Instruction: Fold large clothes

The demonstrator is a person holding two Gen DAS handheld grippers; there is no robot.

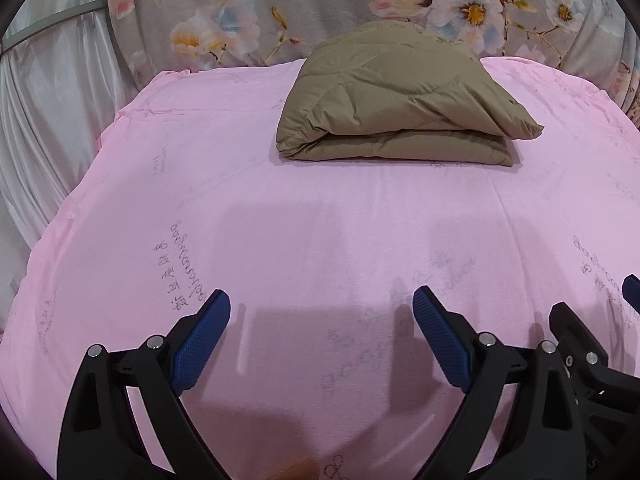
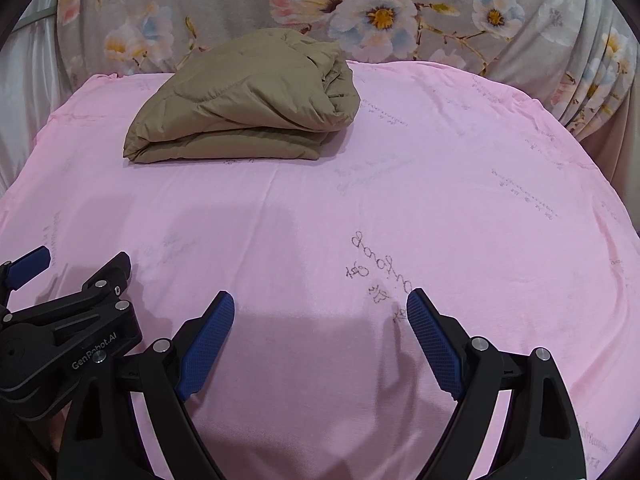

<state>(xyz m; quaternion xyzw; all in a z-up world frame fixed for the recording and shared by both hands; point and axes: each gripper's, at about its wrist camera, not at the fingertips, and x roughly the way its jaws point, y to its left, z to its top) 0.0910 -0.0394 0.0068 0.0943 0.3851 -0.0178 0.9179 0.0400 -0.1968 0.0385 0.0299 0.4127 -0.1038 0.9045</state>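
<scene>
A khaki quilted garment lies folded into a thick bundle at the far side of the pink sheet; the right wrist view has the same bundle at upper left. My left gripper hovers over the near part of the sheet, open, nothing between its blue pads. My right gripper is beside it, also open and empty over the sheet. Each gripper shows in the other's view: the right gripper at the right edge, the left gripper at the left edge. Both are well short of the garment.
A grey floral fabric hangs behind the bed, also seen as floral fabric. White curtain folds drop along the left side, past the sheet's edge. The sheet carries faint printed script.
</scene>
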